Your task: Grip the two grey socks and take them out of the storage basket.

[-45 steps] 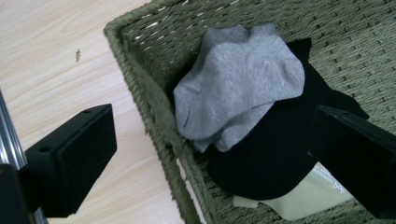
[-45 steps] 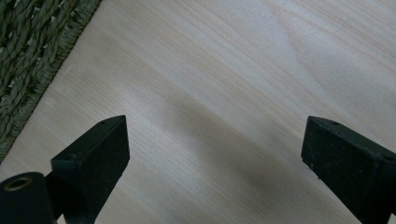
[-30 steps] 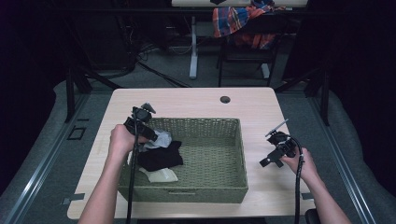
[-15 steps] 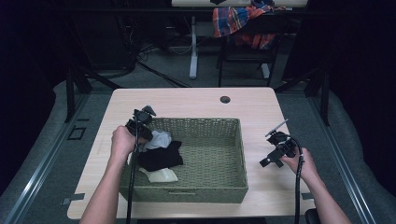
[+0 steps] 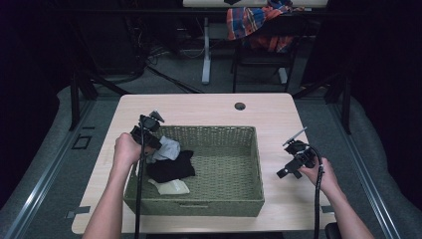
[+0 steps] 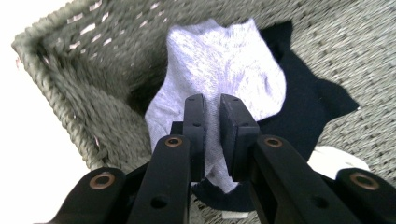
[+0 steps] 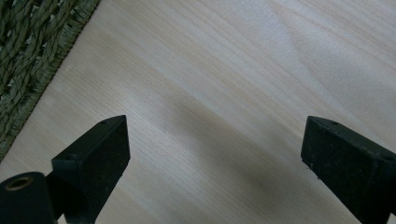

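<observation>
A light grey sock [image 6: 224, 74] sits pinched between the jaws of the left gripper [image 6: 213, 114], which we see clamped on a fold of its fabric in the left gripper view; those jaws have just been closing, and the cloth is squeezed between the pads. The sock lies in the far left corner of a woven green basket [image 5: 234, 199], close against the basket wall. We find it resting partly on a black garment [image 6: 299, 116], which spreads out beneath and beside it on the basket floor. In the high view the same sock [image 5: 169, 147] shows just under the left gripper [image 5: 149, 142], with the black garment [image 5: 171, 169] nearer the person and a pale cream piece [image 5: 171, 187] touching its near edge. The basket stands on a light wooden tabletop [image 5: 199, 109]. Well apart from it, to the right, the right gripper [image 5: 291, 167] is held above bare wood; in the right gripper view we see its jaws spread wide with nothing between them, the basket's rim [image 7: 32, 56] at the upper left corner. A small dark round disc [image 5: 240, 106] lies near the tabletop's far edge
</observation>
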A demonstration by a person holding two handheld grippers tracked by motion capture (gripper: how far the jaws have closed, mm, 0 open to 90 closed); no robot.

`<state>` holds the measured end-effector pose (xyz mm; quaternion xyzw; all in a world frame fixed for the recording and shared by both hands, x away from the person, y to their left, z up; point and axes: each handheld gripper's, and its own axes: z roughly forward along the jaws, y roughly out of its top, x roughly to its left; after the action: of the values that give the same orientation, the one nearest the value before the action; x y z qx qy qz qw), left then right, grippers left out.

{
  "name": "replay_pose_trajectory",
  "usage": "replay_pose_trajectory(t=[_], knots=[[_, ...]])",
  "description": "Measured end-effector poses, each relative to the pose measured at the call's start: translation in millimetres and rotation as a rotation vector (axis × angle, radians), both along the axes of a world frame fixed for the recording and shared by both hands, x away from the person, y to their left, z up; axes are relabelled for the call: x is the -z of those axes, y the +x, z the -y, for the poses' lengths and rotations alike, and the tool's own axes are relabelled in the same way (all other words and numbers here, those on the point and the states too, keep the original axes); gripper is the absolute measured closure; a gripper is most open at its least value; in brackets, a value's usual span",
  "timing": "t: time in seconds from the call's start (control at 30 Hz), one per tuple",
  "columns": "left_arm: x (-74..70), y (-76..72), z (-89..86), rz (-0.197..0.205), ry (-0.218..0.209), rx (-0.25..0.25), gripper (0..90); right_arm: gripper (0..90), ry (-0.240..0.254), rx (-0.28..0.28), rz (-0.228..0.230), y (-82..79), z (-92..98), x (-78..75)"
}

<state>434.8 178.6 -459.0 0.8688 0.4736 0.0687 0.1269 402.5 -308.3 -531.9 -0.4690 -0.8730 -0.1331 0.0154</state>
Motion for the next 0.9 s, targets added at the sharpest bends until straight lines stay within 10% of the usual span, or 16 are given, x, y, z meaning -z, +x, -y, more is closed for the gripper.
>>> replay_pose_trajectory(t=[0.9], knots=[[-44.8, -16.8, 5.6, 0.121, -0.044, 0.029, 85.1, 7.7, 0.000, 0.003, 0.010, -0.6, 0.4, -0.3]])
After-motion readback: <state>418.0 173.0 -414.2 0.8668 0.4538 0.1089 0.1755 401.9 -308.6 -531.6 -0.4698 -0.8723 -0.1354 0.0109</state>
